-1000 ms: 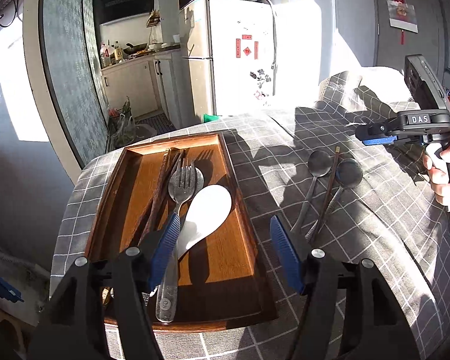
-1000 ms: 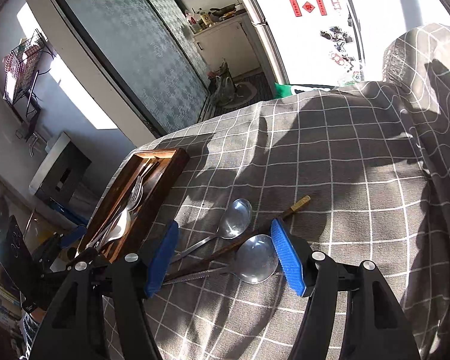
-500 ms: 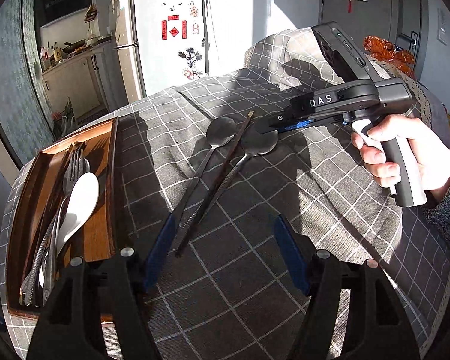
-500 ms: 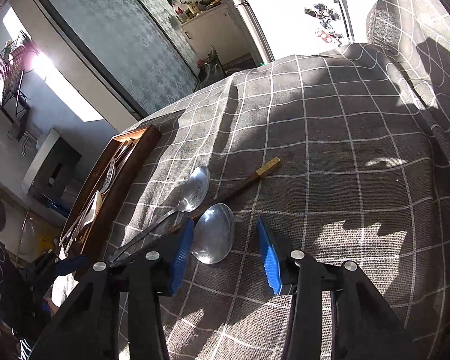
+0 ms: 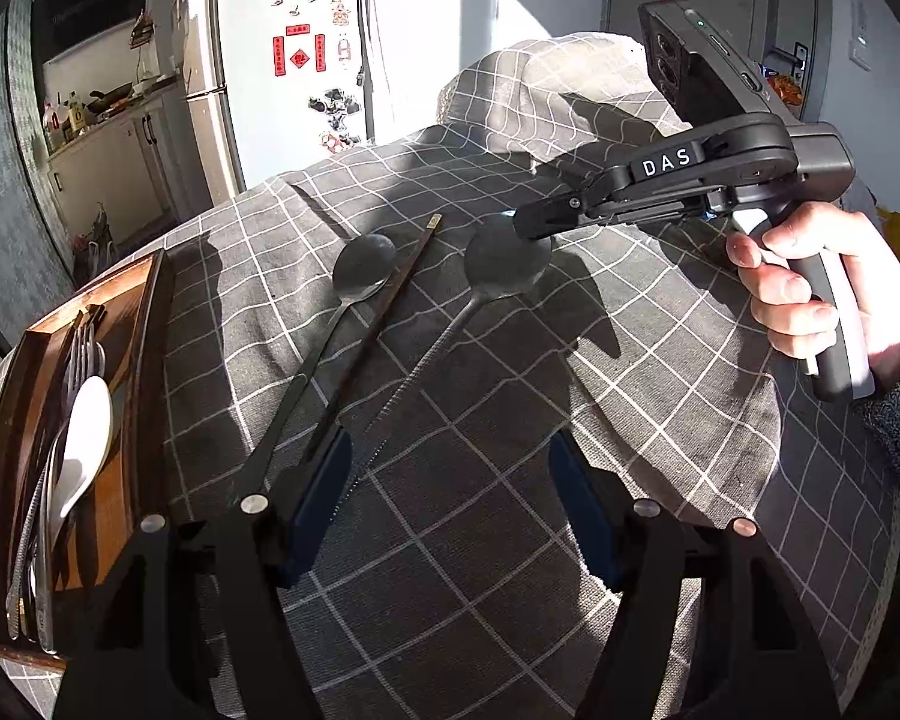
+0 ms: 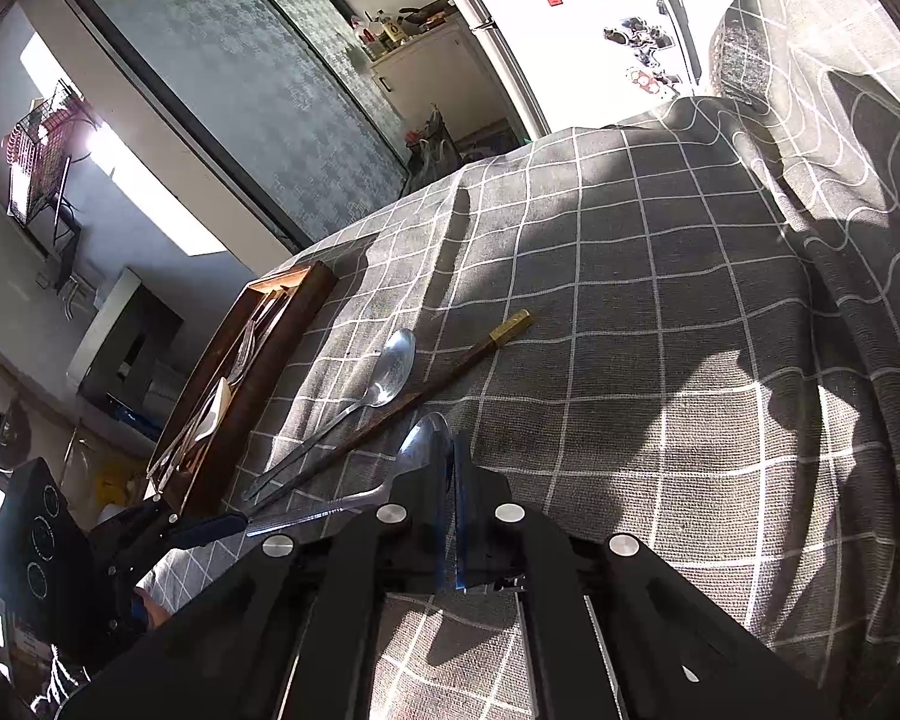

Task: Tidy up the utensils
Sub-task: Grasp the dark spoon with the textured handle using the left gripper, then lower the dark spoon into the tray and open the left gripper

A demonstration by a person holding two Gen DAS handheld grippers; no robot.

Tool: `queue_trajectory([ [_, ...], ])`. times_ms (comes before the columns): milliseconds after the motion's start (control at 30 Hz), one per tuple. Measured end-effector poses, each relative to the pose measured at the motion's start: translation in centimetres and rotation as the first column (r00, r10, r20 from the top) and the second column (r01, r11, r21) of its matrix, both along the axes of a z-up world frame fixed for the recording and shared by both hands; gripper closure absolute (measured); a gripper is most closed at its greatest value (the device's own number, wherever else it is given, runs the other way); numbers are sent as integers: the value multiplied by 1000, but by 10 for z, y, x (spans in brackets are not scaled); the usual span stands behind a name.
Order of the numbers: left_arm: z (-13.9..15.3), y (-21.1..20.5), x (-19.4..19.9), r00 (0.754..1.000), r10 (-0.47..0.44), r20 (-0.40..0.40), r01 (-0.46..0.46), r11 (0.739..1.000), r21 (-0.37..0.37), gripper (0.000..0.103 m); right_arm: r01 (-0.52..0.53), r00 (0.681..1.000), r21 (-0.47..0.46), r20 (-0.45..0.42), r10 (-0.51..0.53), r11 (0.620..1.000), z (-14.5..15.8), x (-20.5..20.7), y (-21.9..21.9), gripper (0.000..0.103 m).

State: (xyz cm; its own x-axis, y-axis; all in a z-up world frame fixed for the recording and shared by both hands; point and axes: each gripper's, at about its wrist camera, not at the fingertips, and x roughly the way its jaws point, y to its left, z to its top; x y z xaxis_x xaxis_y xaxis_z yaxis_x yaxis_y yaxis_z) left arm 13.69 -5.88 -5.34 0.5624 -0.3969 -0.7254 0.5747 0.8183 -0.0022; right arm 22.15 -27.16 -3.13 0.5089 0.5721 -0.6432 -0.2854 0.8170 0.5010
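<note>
Now the spoon (image 6: 426,450) lies on the cloth (image 6: 660,360), bowl edge pinched between the right gripper (image 6: 450,480) pads, just closed tight. Beside it lie a chopstick (image 5: 384,324) and second spoon (image 5: 354,288); the left gripper (image 5: 450,504) gapes wide, empty, over their handles, tray (image 5: 150,348) beyond.

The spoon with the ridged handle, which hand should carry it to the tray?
Right. The right gripper has just closed on the bowl of the ridged-handle spoon, while the left gripper hangs open over its handle end, gripping nothing. The wooden tray lies further left.
</note>
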Motion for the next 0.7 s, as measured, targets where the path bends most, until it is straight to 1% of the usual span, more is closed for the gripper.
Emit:
queue_trajectory([
  [67,0,-4,2,1000,-5,-3,5,1000,-7,32,-7,1000,12,23,6,1000,10,-9,-7,102],
  [167,-2,-11,5,1000,-4,9,4,1000,10,31,-25,998,20,65,24,999,27,-22,-12,102],
  [267,-1,-13,6,1000,-5,18,5,1000,9,40,-46,994,25,96,43,999,42,-31,-10,102],
  [300,-1,-13,6,1000,-4,23,4,1000,2,45,-55,993,25,104,52,998,47,-32,-8,102],
  [333,1,-12,7,1000,-2,28,2,1000,-4,55,-63,992,18,113,60,998,51,-33,-4,102],
  [367,2,-10,7,999,6,32,-6,1000,-3,61,-69,990,10,125,68,998,56,-34,0,102],
  [400,3,-8,8,999,20,35,-20,1000,-1,74,-75,989,9,132,73,997,59,-36,3,101],
  [433,4,-5,9,999,34,38,-34,999,-5,82,-80,987,9,138,78,997,62,-37,6,101],
  [533,10,8,10,998,55,42,-54,998,-21,82,-91,983,0,162,90,996,69,-39,19,101],
  [700,25,36,5,990,116,79,-116,993,-11,82,-125,975,2,185,122,992,79,-29,52,101],
])
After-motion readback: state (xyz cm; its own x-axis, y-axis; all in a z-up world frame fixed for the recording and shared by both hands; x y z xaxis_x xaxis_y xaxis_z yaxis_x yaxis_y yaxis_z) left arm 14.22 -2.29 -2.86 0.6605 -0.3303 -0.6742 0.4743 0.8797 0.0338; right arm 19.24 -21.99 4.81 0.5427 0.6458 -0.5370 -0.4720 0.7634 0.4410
